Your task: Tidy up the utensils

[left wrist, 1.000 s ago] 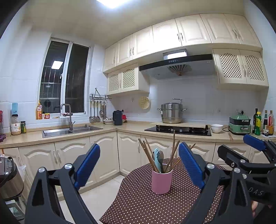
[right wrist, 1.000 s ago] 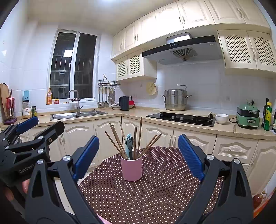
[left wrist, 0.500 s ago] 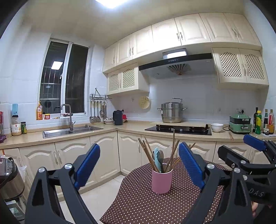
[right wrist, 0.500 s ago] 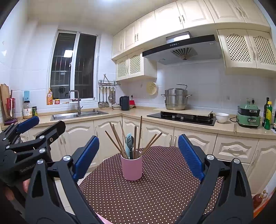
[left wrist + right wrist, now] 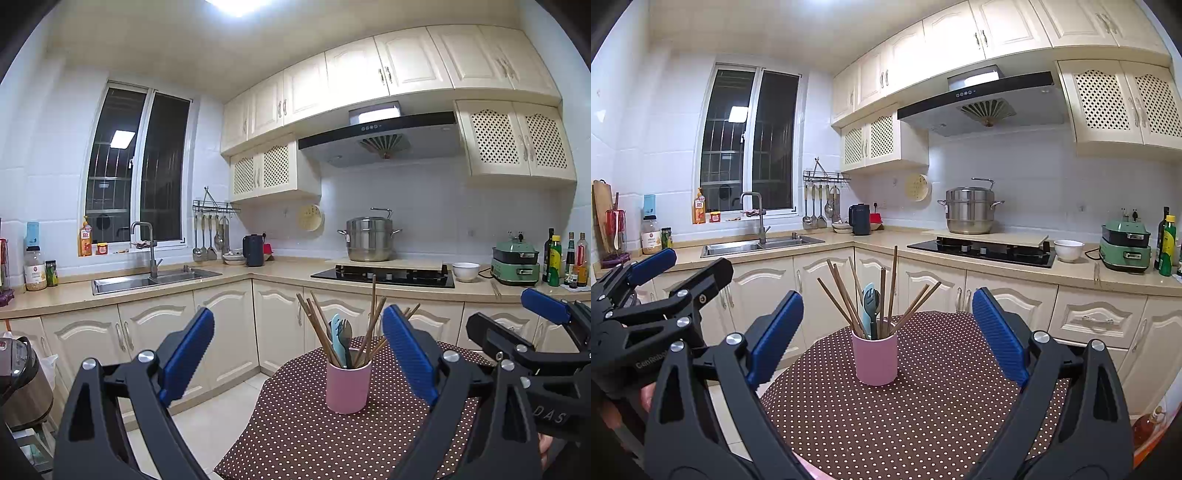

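Now both tongs hang apart above the dotted surface [image 5: 923, 413], each spread wide and holding nothing. A pink cup [image 5: 875, 358] stands upright on the surface, roughly centred ahead of the right tongs [image 5: 886, 332] and just right of centre ahead of the left tongs [image 5: 297, 350]. Brown chopsticks [image 5: 842, 295] fan out of the cup, leaning left and right, with a pale blue spoon [image 5: 867, 295] and a dark fork [image 5: 873, 310] standing among them. Behind, a steel pot [image 5: 969, 210] sits by the hob.
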Motion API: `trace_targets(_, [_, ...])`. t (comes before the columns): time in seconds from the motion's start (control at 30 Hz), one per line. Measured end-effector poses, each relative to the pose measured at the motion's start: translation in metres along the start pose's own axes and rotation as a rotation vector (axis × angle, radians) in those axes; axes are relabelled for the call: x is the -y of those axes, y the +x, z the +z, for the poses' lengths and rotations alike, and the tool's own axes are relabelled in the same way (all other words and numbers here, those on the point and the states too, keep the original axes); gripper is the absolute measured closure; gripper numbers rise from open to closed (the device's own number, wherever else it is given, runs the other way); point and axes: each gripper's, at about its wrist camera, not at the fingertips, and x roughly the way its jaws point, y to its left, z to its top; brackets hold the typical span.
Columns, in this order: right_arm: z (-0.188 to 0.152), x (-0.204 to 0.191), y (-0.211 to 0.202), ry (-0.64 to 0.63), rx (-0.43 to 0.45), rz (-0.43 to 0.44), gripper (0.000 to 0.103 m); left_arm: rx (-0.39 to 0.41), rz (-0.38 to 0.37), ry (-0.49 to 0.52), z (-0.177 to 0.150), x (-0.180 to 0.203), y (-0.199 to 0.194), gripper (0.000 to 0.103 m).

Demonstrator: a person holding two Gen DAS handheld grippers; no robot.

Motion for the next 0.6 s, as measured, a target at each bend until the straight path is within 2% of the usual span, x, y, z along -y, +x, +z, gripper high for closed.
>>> trace_targets(0.6, [-0.0039, 0.0028, 0.0025, 0.006, -0.008, 0.002, 0.012, -0.005, 0.003, 0.005, -0.0057, -0.0011, 0.0045, 0.012])
